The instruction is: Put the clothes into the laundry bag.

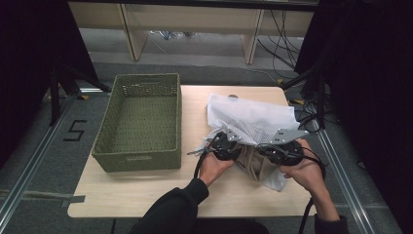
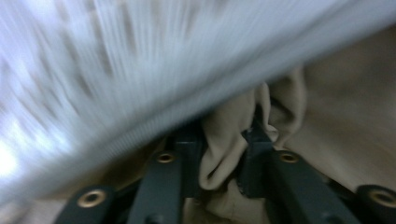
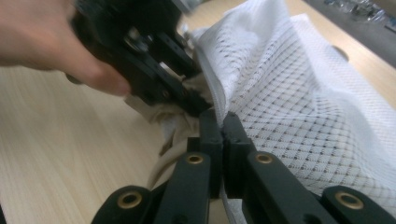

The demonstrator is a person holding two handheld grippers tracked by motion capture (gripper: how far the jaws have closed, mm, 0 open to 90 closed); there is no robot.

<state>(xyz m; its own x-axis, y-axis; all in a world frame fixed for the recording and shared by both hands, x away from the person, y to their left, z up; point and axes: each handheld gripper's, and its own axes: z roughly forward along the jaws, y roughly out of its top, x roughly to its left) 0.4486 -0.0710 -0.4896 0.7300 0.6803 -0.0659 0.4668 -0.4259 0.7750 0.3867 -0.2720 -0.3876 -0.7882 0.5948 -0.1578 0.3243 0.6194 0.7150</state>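
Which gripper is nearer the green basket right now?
Left. The left gripper is nearer the green basket; the right gripper is farther off, across the mesh bag.

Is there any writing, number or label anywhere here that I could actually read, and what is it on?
"5": a black figure marked on the grey floor, left of the table.
A small mark on the near wall of the green basket: too small to read.
Nothing readable on the white mesh bag, the beige cloth or the grippers.

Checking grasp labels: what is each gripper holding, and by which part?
Right gripper is shut on the white mesh laundry bag, at its opening edge. Left gripper pinches a fold of the beige cloth garment at the bag's mouth.
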